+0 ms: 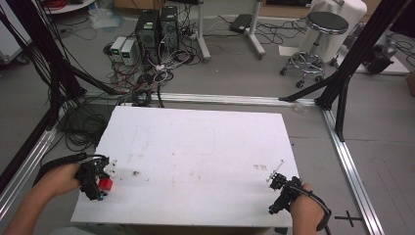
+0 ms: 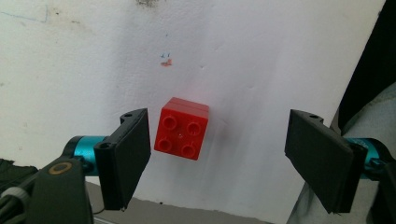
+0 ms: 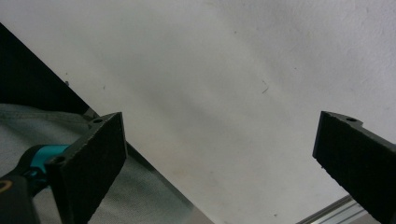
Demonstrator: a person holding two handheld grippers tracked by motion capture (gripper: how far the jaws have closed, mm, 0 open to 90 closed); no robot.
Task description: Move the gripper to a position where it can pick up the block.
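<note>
In the high view, the white table point(image 1: 195, 161) carries a red brick point(image 1: 105, 184) at about 8 o'clock near its edge, right against the left gripper point(image 1: 98, 180), while the right gripper point(image 1: 280, 188) sits at about 4 o'clock, well apart from it. In the left gripper view, the red four-stud brick point(image 2: 182, 135) rests on the table between the spread jaws, just beside the 9 o'clock jaw and clear of the 3 o'clock one; the left gripper point(image 2: 217, 156) is released. In the right gripper view, the right gripper point(image 3: 219, 163) hangs wide apart over bare table point(image 3: 224, 70), grasping nothing.
</note>
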